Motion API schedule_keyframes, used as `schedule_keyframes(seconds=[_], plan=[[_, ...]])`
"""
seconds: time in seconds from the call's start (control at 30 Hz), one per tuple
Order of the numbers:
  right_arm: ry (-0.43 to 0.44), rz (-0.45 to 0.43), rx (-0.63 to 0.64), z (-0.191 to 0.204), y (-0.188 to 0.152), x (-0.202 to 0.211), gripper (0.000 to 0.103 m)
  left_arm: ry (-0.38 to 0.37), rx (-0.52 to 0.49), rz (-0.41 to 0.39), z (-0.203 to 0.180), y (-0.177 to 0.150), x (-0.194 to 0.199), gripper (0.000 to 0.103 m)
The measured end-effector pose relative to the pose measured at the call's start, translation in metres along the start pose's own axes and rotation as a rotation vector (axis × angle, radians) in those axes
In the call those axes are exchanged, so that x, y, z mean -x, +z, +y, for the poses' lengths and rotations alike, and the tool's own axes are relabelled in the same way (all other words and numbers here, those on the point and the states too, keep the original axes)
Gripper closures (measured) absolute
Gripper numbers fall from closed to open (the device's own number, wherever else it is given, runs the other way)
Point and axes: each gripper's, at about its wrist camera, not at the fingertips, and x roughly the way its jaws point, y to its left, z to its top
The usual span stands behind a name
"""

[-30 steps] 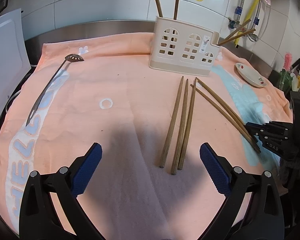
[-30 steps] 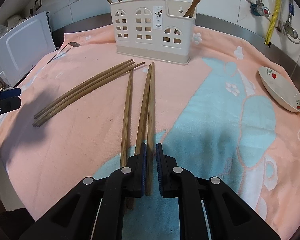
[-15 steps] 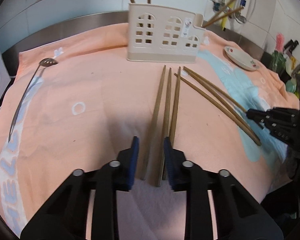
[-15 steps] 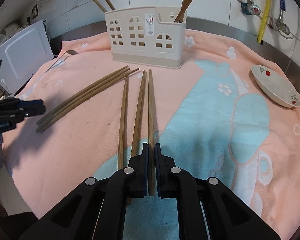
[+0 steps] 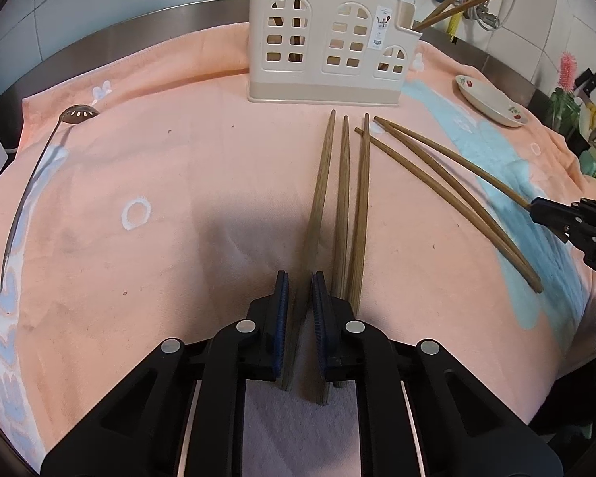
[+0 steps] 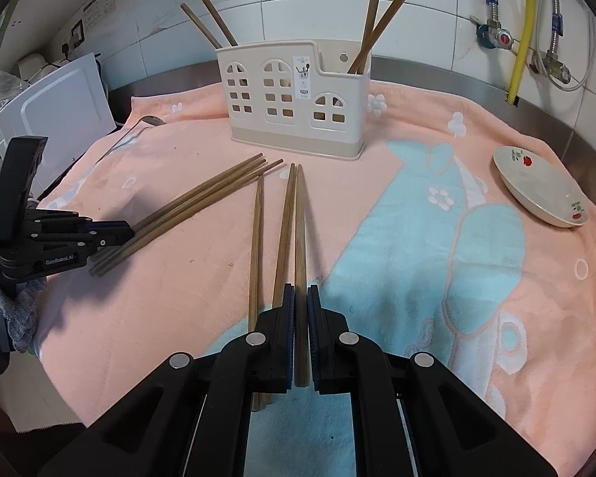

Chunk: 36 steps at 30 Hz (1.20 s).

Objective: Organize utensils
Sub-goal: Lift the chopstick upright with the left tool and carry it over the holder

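Note:
Several wooden chopsticks lie on a peach towel (image 5: 178, 167) in front of a cream utensil holder (image 5: 326, 59) (image 6: 294, 107) that has chopsticks standing in it. My left gripper (image 5: 300, 278) (image 6: 129, 232) is low over the near ends of three of them. Its jaws are closing around the leftmost chopstick (image 5: 322, 198), with a thin gap still showing at the pads. My right gripper (image 6: 300, 290) (image 5: 536, 206) is shut on the near end of another chopstick (image 6: 300, 230), raised slightly off the towel beside two more (image 6: 256, 238). A slotted spoon (image 5: 79, 113) lies at the far left.
A small flowered dish (image 6: 540, 187) (image 5: 492, 101) sits at the right of the towel. A white appliance (image 6: 55, 119) stands off the left edge. Pipes and a yellow hose (image 6: 520, 31) run down the tiled wall behind. Knives and a brush (image 5: 568, 71) stand at the far right.
My left gripper came forward and down over the three chopsticks, and its jaws went from wide open to nearly shut around the leftmost. My right gripper rose a little with its chopstick.

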Motion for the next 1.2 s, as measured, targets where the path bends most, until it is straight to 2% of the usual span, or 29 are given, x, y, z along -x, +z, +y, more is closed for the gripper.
schedule_keyframes(seconds=[0.2,0.33,0.67,0.93,1.2], plan=[[0.000,-0.016,-0.003,0.001,0.003,0.005,0.097,0.020,-0.021,0.001,-0.005,0.001,-0.001,0.095],[-0.001,-0.034,-0.004,0.001,0.007,0.012,0.097,0.008,-0.006,-0.004,-0.005,0.003,0.004,0.098],[-0.004,-0.103,0.001,0.004,0.028,0.038,0.097,-0.019,-0.017,-0.085,-0.012,0.018,0.042,0.098],[-0.002,-0.161,0.013,0.008,0.053,0.054,0.097,-0.045,-0.024,-0.181,-0.016,0.047,0.081,0.098],[0.005,-0.206,0.035,0.011,0.090,0.070,0.097,-0.073,-0.002,-0.232,-0.014,0.085,0.102,0.098]])
